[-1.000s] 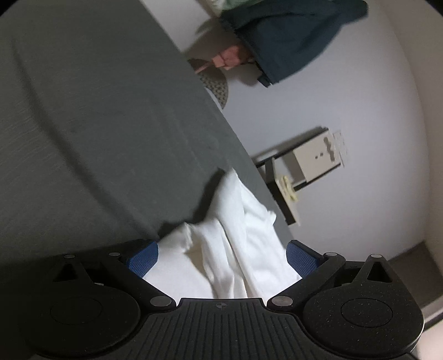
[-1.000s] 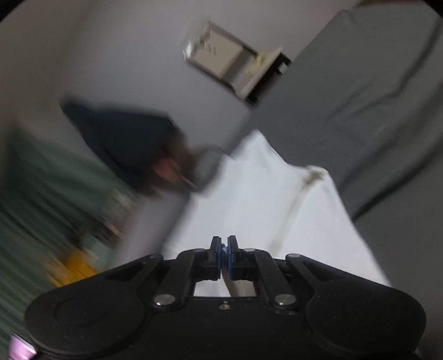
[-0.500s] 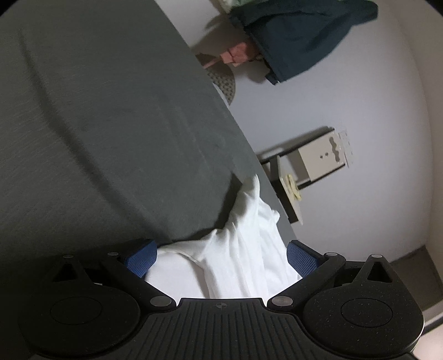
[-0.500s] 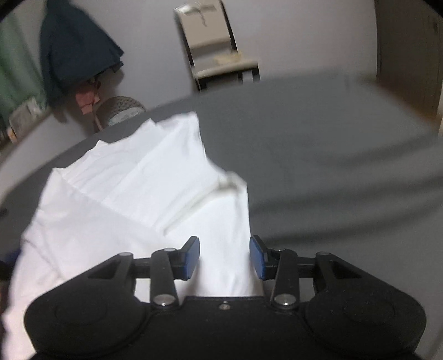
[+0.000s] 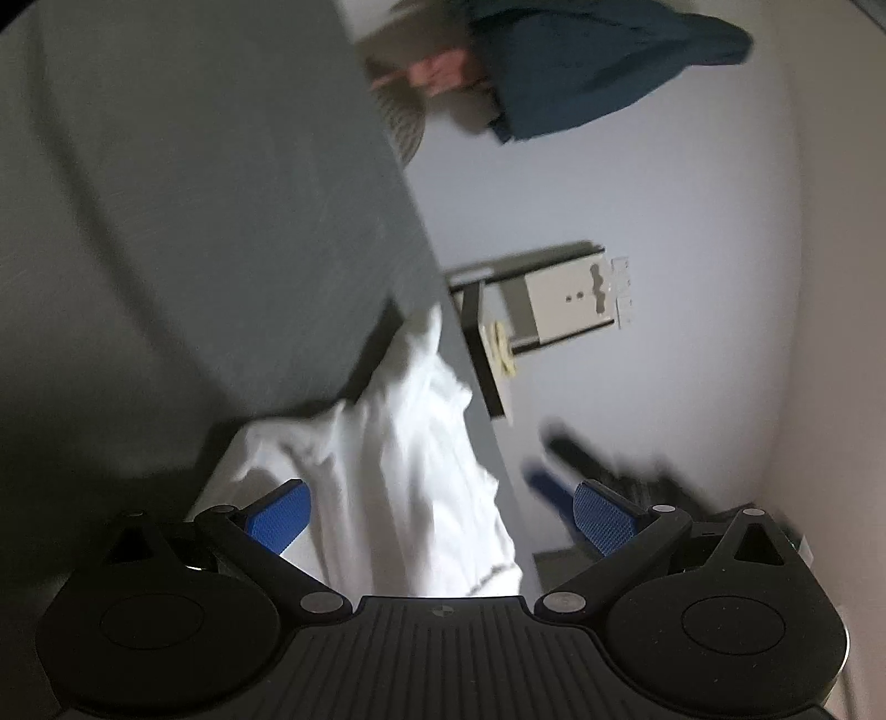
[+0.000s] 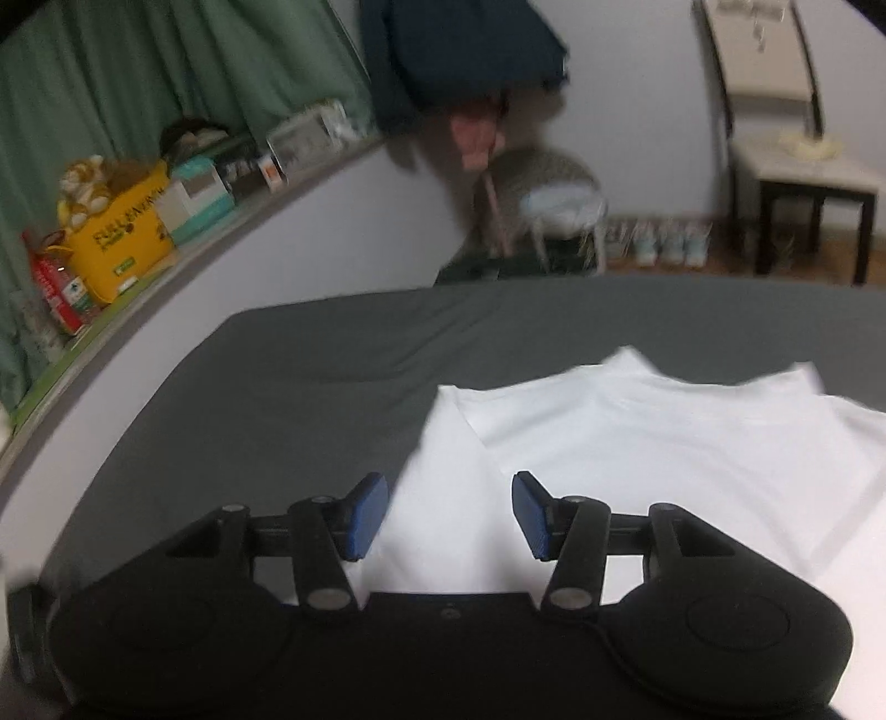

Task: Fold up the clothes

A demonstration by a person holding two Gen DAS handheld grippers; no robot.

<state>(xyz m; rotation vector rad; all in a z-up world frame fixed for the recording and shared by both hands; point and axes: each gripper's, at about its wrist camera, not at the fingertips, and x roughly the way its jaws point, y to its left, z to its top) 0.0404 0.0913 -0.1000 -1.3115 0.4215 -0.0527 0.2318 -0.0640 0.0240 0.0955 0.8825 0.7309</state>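
Note:
A white garment lies partly folded on the grey bed sheet, its top layer turned over the lower one. My right gripper hovers over the garment's near left part, its jaws opening, and no cloth is pinched between the blue pads. In the left wrist view the same white garment lies bunched at the bed's edge. My left gripper stands wide open above it, with cloth below the gap but not gripped. The right gripper shows there as a dark blur on the right.
A chair and a dark side table stand by the wall. A stool and a hanging dark blue garment are behind the bed. Boxes and a yellow bag line the ledge under the green curtain.
My right gripper went from shut to open, let the garment go and swung across toward the bed's left side. The left gripper stayed open and rolled a little; the cloth beneath it shifted.

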